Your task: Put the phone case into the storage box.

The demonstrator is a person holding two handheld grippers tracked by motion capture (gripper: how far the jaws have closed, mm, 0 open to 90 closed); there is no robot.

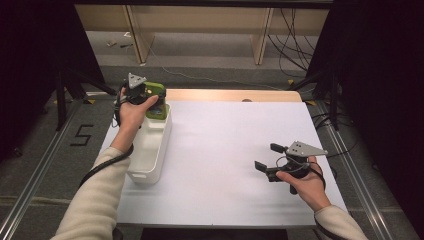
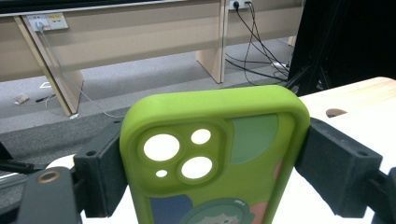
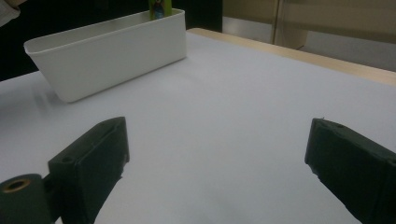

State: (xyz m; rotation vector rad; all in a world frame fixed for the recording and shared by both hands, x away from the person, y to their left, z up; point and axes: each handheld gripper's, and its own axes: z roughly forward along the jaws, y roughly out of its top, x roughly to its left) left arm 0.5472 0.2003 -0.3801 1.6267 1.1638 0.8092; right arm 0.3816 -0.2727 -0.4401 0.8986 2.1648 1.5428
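Note:
A lime-green phone case [image 2: 215,154] with camera cut-outs and a cartoon print stands upright between the jaws of my left gripper [image 2: 212,170], whose pads press on its two long edges. In the high view that left gripper [image 1: 150,97] holds the phone case [image 1: 156,100] over the far end of a long white bin [image 1: 155,150] at the table's left side. My right gripper [image 1: 266,157] hovers low over the white table [image 1: 225,145] at the right, jaws wide apart with nothing between them. Its own view shows the right gripper [image 3: 215,168], the bin [image 3: 112,51] and the case's top [image 3: 159,8] behind it.
The table's far edge is a bare wooden strip [image 1: 230,95] with a small hole. Beyond it lie a grey floor, wooden desk legs [image 1: 262,35] and loose cables [image 1: 295,40]. Dark stands flank both sides of the table.

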